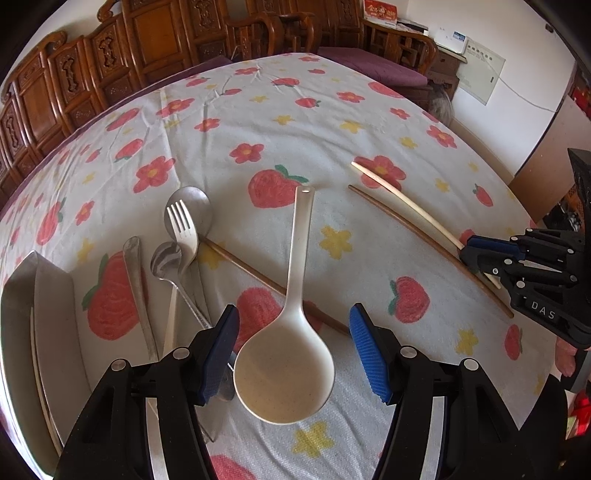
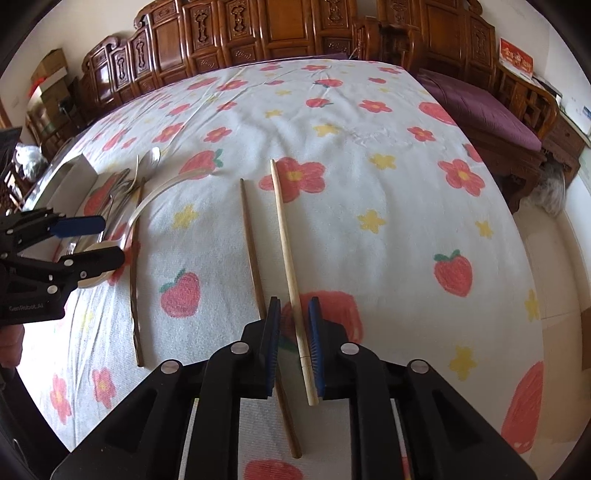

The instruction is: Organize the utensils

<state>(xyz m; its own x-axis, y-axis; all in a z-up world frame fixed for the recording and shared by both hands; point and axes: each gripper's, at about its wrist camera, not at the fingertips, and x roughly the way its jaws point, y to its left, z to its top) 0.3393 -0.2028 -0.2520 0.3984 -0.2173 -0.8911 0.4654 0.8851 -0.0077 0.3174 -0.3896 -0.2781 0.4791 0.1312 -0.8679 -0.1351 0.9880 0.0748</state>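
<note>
My left gripper (image 1: 293, 350) is open, its jaws on either side of the bowl of a cream plastic rice spoon (image 1: 286, 373) lying on the flowered cloth. A metal fork (image 1: 183, 229), a large metal spoon (image 1: 190, 208) and a smaller spoon (image 1: 166, 260) lie to its left. A dark chopstick (image 1: 273, 286) runs under the rice spoon. My right gripper (image 2: 294, 332) has its jaws narrowly apart around a pale chopstick (image 2: 286, 240), not visibly clamped. A dark brown chopstick (image 2: 251, 243) lies just left of it, passing under the left finger.
A white rectangular tray (image 1: 55, 325) stands at the table's left edge; it also shows in the right wrist view (image 2: 74, 173). Carved wooden chairs (image 2: 258, 29) and a purple-cushioned bench (image 2: 480, 107) ring the table. The floor lies past the right edge.
</note>
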